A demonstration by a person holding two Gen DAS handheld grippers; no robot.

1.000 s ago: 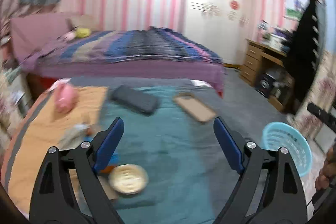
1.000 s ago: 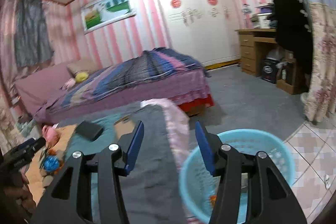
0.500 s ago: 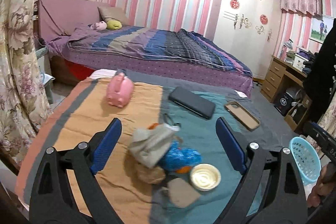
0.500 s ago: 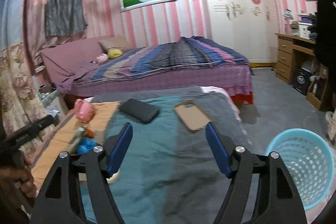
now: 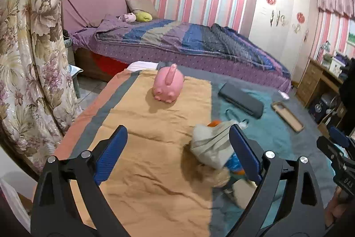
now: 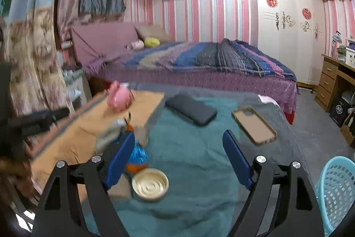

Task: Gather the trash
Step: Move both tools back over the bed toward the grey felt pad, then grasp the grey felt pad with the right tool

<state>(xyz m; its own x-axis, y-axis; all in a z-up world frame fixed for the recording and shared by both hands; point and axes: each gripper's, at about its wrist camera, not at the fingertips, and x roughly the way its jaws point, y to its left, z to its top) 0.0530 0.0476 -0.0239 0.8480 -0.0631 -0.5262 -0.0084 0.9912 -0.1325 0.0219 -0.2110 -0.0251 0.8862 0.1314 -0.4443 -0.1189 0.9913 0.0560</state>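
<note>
Trash sits heaped at lower centre of the worktop (image 6: 199,161): one grey crumpled wrapper (image 5: 210,143), one blue-and-orange packet (image 6: 137,159), one round lid (image 6: 150,184). Left tool (image 5: 177,154) is spread and empty; right tool (image 6: 178,159) is opening, nothing between. Grabbing blindly might snag the cloth, or miss the single basket (image 6: 339,190) at lower right.

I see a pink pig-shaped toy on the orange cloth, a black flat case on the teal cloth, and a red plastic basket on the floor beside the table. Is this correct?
Not quite: the basket is light blue, not red. The right wrist view shows the light blue plastic basket on the floor at the lower right. The pink pig-shaped toy does sit on the orange cloth, and the black flat case lies on the teal cloth.
</note>
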